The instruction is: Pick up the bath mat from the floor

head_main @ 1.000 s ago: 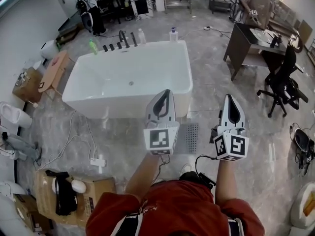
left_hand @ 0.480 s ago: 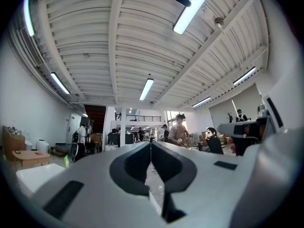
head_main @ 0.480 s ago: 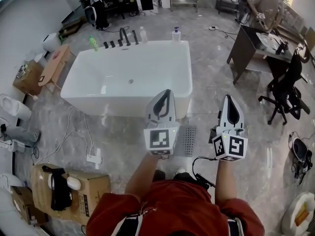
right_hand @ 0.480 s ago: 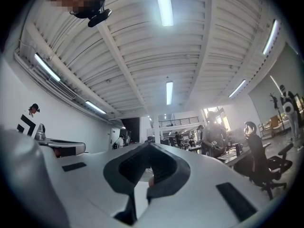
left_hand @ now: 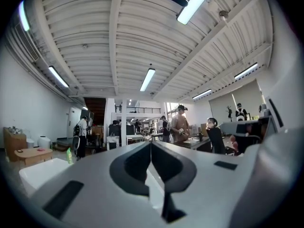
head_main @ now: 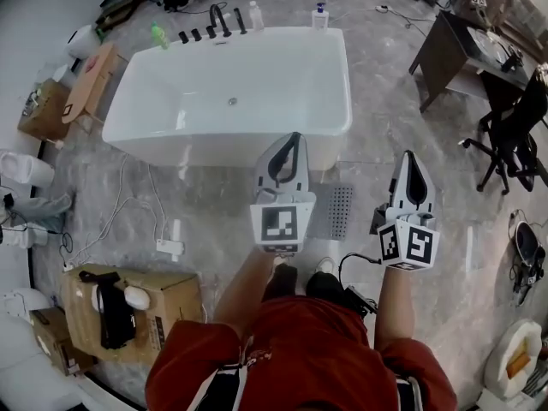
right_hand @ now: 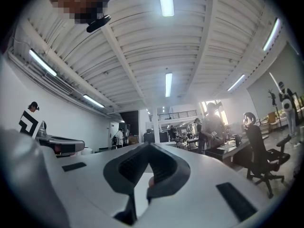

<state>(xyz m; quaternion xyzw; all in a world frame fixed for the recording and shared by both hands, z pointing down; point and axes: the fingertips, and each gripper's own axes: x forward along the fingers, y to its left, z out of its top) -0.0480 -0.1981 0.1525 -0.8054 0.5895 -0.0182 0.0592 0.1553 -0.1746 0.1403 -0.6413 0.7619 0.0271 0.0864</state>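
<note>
The bath mat (head_main: pixel 336 212) is a small grey perforated rectangle lying flat on the marble floor just in front of the bathtub's near right corner; my left gripper partly hides it. My left gripper (head_main: pixel 293 137) is held level above the floor over the mat's left edge, jaws shut with nothing between them. My right gripper (head_main: pixel 409 155) hovers to the mat's right, also shut and empty. In the left gripper view the left gripper (left_hand: pixel 151 144) points across the room. The right gripper (right_hand: pixel 149 146) in its own view does the same. Neither gripper view shows the mat.
A white bathtub (head_main: pixel 231 101) stands right ahead, with taps and bottles (head_main: pixel 319 15) on its far rim. A cardboard box (head_main: pixel 128 311) and a power strip (head_main: pixel 171 245) lie at the left. A dark desk (head_main: pixel 445 50) and office chair (head_main: pixel 514 135) are at the right.
Both grippers have moved forward toward the bathtub and a little lower, still shut. The tub and mat now sit nearer and lower in the head view.
</note>
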